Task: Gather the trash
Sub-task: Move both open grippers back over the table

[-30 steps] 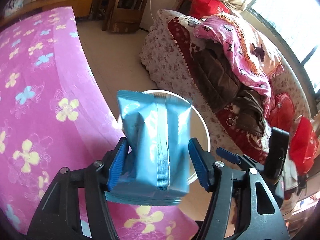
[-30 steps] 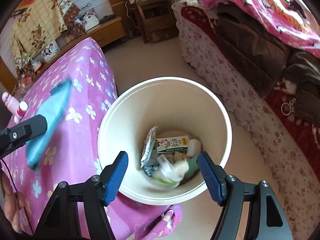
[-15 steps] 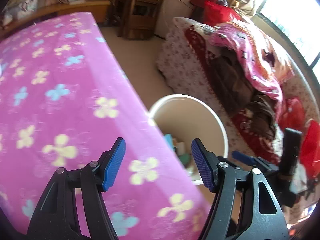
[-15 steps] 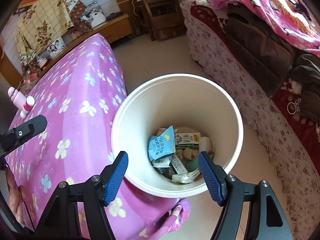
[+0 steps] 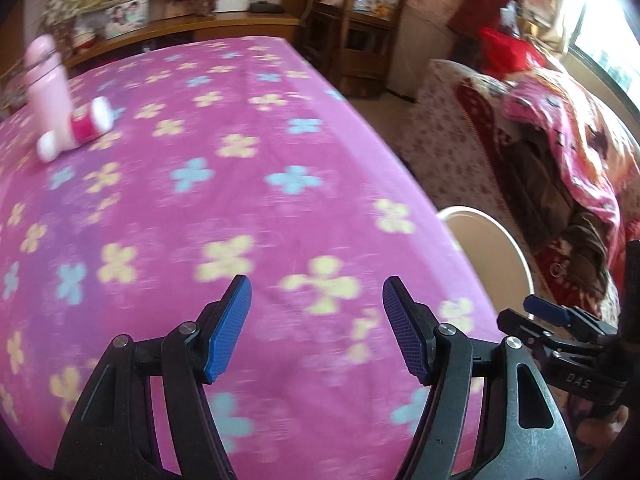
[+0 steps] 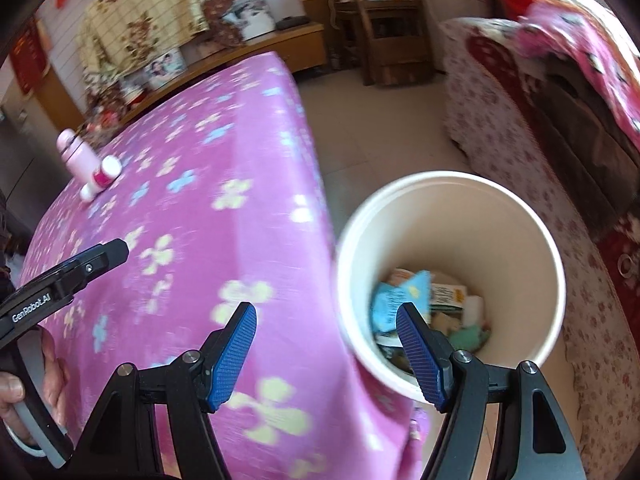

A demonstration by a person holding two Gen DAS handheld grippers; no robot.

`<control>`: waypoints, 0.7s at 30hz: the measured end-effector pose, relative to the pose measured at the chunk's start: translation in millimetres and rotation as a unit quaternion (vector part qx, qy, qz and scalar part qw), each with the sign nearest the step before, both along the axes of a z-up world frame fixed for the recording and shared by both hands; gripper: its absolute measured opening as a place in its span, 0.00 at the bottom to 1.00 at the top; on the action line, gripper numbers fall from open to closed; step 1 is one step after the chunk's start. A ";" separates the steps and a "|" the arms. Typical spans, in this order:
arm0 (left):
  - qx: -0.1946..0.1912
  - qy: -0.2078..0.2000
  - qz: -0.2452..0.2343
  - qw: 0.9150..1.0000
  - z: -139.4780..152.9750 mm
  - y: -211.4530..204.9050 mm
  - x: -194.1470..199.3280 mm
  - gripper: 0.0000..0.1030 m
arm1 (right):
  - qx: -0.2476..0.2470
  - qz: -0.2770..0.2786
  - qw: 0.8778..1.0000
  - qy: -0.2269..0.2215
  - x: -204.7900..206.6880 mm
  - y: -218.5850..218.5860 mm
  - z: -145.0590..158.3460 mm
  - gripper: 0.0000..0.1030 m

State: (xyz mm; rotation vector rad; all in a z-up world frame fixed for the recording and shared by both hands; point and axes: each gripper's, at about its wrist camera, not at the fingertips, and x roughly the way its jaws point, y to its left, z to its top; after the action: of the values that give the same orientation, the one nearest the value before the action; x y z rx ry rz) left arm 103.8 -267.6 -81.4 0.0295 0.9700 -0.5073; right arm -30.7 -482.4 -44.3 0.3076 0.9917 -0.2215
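Blue ribbed pads of the left hand-held gripper (image 5: pixel 316 328) stand spread with nothing between them, poised over the pink flower-printed cloth on the counter (image 5: pixel 224 208). Likewise the right hand-held gripper (image 6: pixel 326 350) is spread and empty, its one pad over the cloth edge and the other in front of the round white plastic trash bucket (image 6: pixel 536 240). A hand (image 6: pixel 24 392) at the lower left of the right wrist view grips the other tool's handle. The bucket stands on the floor just beside the counter's draped side, and inside it lies the collected trash: a light blue crinkled packet (image 6: pixel 396 300) on top of a printed carton, something white and something green (blurred, hard to name). Farther off, on the far left part of the counter, a pale pink bottle (image 5: pixel 46 76) stands upright with a small red-and-white bottle (image 5: pixel 78 128) lying touching its base. Beyond are a patterned sofa (image 5: pixel 472 148) with a pink blanket and a wooden shelf.
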 end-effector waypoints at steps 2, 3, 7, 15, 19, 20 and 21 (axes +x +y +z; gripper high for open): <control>0.006 -0.001 0.016 1.000 -0.3 16.6 4.0 0.65 | 0.001 0.018 1.000 0.003 12.3 16.3 -2.2 0.68; 0.008 -0.001 0.024 1.000 -0.8 25.5 6.4 0.65 | 0.001 0.027 1.000 0.004 17.5 24.4 -3.3 0.68; 0.019 0.000 0.061 0.998 -4.6 69.0 17.4 0.65 | 0.003 0.057 0.998 0.009 38.6 53.5 -7.2 0.68; 0.047 -0.009 0.115 0.992 -10.3 129.5 22.2 0.65 | 0.008 0.106 0.994 0.010 58.9 105.6 -12.5 0.68; 0.052 -0.012 0.131 0.990 -11.1 145.5 16.0 0.65 | 0.007 0.118 0.993 0.007 61.2 122.5 -12.7 0.68; 0.054 -0.014 0.133 0.990 -10.7 146.1 14.4 0.65 | 0.005 0.119 0.993 0.003 60.4 125.1 -11.5 0.68; 0.056 -0.018 0.133 0.989 -9.3 146.2 12.0 0.65 | 0.003 0.117 0.993 -0.001 59.2 127.6 -10.0 0.68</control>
State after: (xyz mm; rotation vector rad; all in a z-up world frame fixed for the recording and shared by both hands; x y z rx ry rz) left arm 115.7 -121.4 -90.7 0.0103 0.9495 -0.2068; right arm 28.5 -354.9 -54.2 0.1946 1.0184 -0.0041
